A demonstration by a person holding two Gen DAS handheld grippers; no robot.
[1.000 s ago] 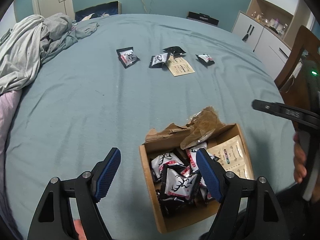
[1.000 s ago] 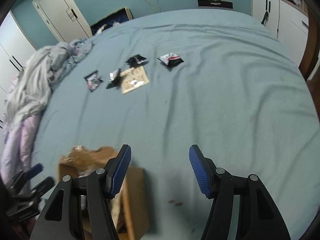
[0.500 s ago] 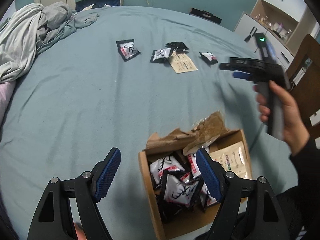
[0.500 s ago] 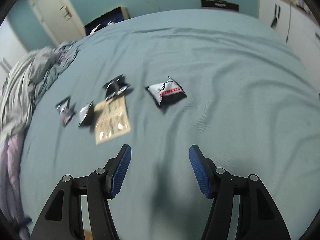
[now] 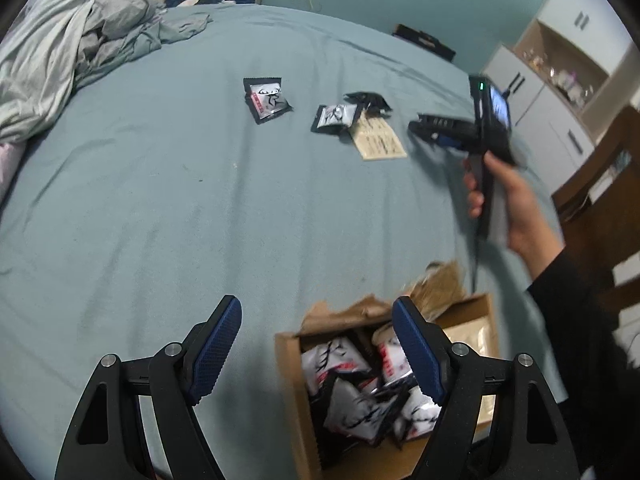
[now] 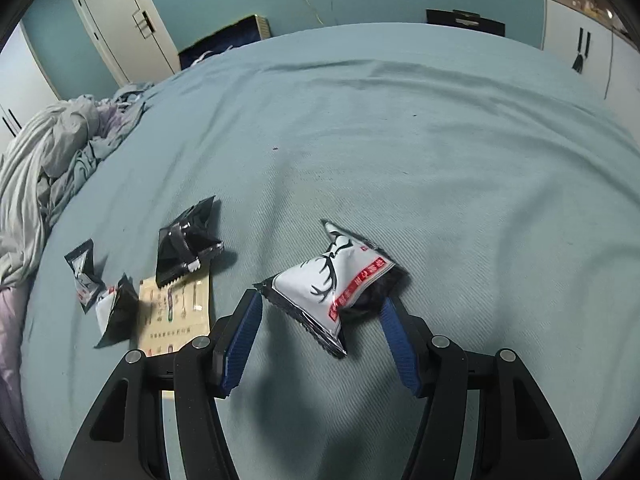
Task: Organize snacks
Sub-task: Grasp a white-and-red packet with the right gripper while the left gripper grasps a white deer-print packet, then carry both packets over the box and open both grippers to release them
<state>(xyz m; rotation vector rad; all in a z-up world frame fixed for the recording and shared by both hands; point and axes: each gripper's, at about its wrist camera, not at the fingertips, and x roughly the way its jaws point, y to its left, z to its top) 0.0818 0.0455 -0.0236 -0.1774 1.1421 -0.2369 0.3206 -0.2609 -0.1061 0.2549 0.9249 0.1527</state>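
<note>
Our right tongs (image 6: 320, 320) gape wide around the white snack packet (image 6: 332, 284); our left tongs (image 5: 316, 344) hang released beside the snack box (image 5: 296, 400).

cardboard box (image 5: 292, 400): near end cut off by frame edge | right gripper (image 5: 430, 130): motion-blurred, fingertips indistinct

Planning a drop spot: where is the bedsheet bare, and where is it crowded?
Bare teal bedsheet runs between the crumpled grey bedding and the open cardboard box, and beyond the white deer-print snack packet between the open right gripper fingers. Crowded: black packets overlapping the tan paper sachet; the box looks full.
</note>
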